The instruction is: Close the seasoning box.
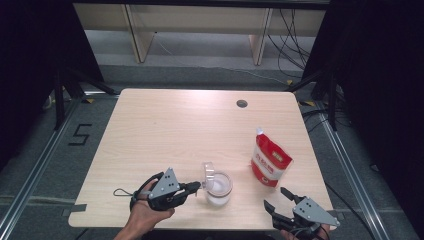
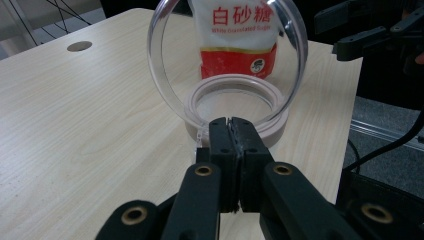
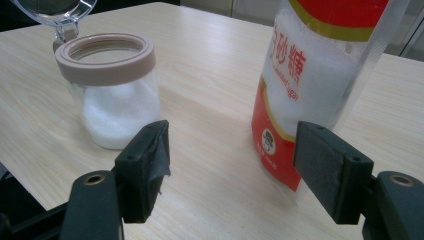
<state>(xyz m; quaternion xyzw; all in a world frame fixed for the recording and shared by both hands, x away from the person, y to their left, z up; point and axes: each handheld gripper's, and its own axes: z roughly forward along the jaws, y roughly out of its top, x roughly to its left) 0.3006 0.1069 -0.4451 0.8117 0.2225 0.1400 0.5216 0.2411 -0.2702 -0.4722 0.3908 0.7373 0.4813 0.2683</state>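
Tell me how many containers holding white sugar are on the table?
2: a glass jar with its lid up, near the front edge by the left gripper, and a red sugar bag standing to its right.

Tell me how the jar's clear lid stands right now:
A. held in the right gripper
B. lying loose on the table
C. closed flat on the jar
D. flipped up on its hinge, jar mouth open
D: the clear lid stands upright behind the jar, whose beige-rimmed mouth is uncovered.
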